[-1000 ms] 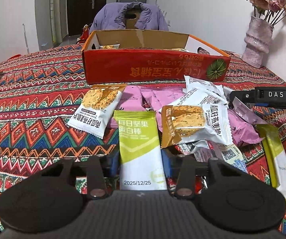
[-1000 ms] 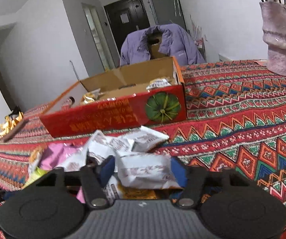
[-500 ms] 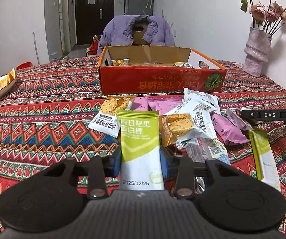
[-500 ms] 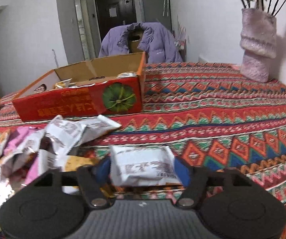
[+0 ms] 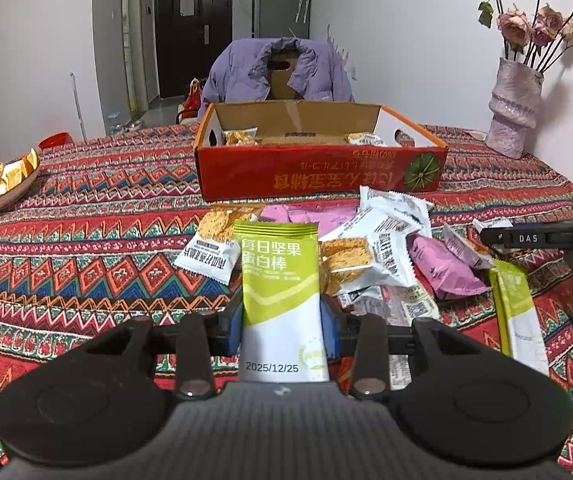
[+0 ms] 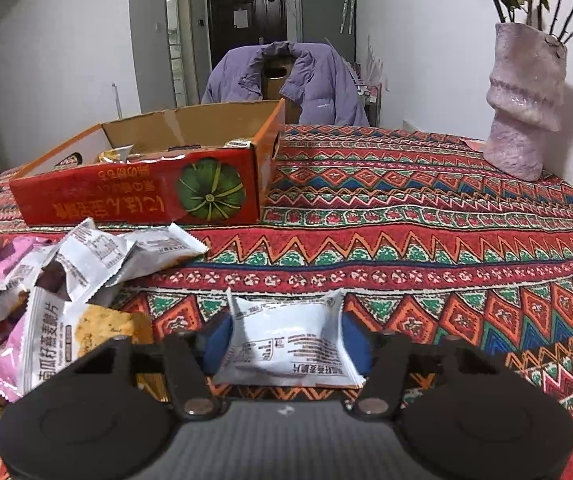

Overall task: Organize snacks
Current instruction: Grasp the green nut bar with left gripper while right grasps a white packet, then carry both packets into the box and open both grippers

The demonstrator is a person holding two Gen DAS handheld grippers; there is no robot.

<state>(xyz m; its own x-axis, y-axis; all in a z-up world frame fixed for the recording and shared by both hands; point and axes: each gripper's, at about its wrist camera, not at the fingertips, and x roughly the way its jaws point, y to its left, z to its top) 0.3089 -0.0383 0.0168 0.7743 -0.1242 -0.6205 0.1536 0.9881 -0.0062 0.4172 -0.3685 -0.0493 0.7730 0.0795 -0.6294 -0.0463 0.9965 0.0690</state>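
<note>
The red box (image 5: 318, 172) holds a few snack packets (image 5: 240, 137).

A green-and-white protein bar packet (image 5: 280, 300) stands upright, dated end lowest, before a loose heap of pink and white snack packets (image 5: 382, 248) on the patterned bench (image 5: 86, 248). A white cracker packet (image 6: 286, 344) lies apart from the heap, print side up. Behind, an open red cardboard box (image 5: 318, 168) already holds several packets.
</note>
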